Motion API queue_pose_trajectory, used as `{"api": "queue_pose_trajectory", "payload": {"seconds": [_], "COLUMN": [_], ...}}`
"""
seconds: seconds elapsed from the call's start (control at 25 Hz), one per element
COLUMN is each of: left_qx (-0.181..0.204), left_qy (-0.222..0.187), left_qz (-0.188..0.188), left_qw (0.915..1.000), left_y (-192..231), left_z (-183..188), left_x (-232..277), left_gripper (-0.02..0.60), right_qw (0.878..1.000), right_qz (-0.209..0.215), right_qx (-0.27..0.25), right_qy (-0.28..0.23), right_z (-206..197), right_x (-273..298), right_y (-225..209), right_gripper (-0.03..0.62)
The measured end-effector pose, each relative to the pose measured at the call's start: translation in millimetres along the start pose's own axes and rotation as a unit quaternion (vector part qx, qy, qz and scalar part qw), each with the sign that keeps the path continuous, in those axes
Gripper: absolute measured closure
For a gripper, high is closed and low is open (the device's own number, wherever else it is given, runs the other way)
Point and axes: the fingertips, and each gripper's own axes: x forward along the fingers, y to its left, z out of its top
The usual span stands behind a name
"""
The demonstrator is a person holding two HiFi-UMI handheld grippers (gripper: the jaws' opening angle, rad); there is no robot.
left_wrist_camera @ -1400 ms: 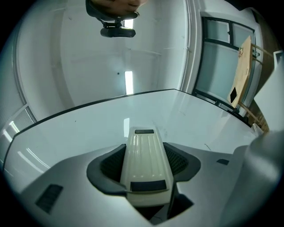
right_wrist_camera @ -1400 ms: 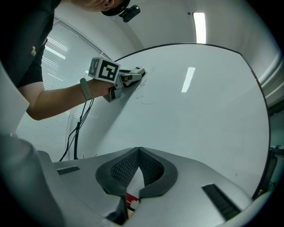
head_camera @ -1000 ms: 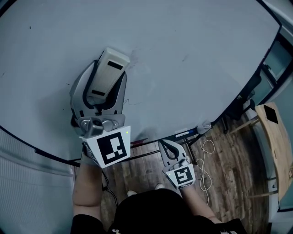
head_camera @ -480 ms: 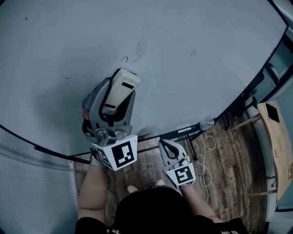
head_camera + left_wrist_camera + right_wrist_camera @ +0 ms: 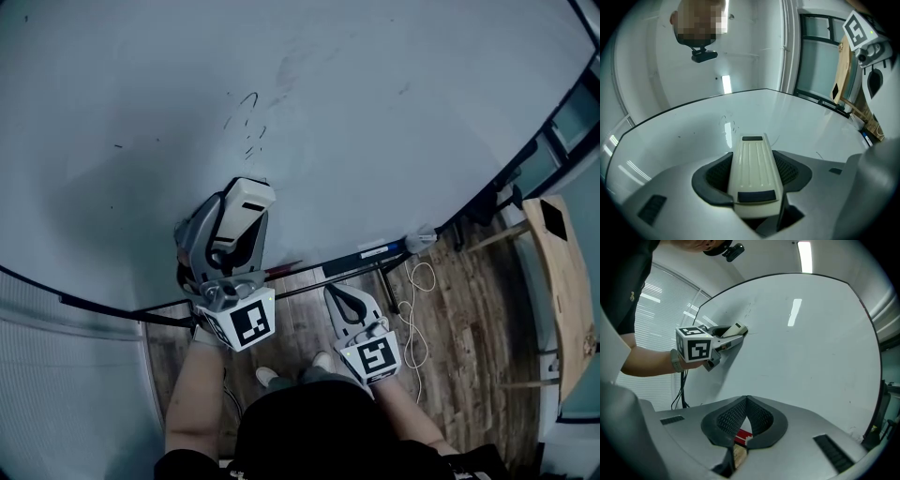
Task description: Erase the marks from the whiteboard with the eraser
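Note:
The whiteboard [image 5: 394,141] fills the head view. Thin dark marks [image 5: 247,101] and short dashes [image 5: 253,142] sit on it above my left gripper [image 5: 231,236]. That gripper is shut on a cream eraser [image 5: 247,201], whose far end is against the board just below the marks. In the left gripper view the eraser [image 5: 753,164] lies between the dark pads, with the marks [image 5: 730,124] beyond its tip. My right gripper [image 5: 343,294] hangs below the board's lower edge, shut, with nothing in it. In the right gripper view its tips [image 5: 746,398] meet, and the left gripper [image 5: 723,340] shows against the board.
A tray rail [image 5: 366,258] with markers runs along the board's lower edge. A white cable [image 5: 417,286] lies on the wooden floor. A wooden board [image 5: 562,281] stands at the right. Ribbed blinds [image 5: 66,394] fill the lower left.
My left gripper has slid the eraser down the board toward the lower edge, and the dark marks now show above it. The right gripper has stayed put.

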Motion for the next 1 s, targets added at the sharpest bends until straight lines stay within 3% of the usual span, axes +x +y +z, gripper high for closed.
{"api": "queue_pose_trajectory", "payload": {"seconds": [0.36, 1.0], "left_qx": [-0.043, -0.056], "left_qy": [-0.001, -0.007], "left_qz": [-0.004, 0.031], "left_qw": [0.9991, 0.998], "left_y": [0, 84], "left_z": [2, 92], "left_x": [-2, 81], "left_gripper": [0.316, 0.316], "right_qw": [1.0, 0.999], "right_qz": [-0.006, -0.026], "right_qx": [-0.005, -0.02], "right_qy": [0.009, -0.029], "right_z": [-4, 21], "right_x": [-4, -14], "right_y": [-2, -30], "right_gripper": [0.566, 0.566]}}
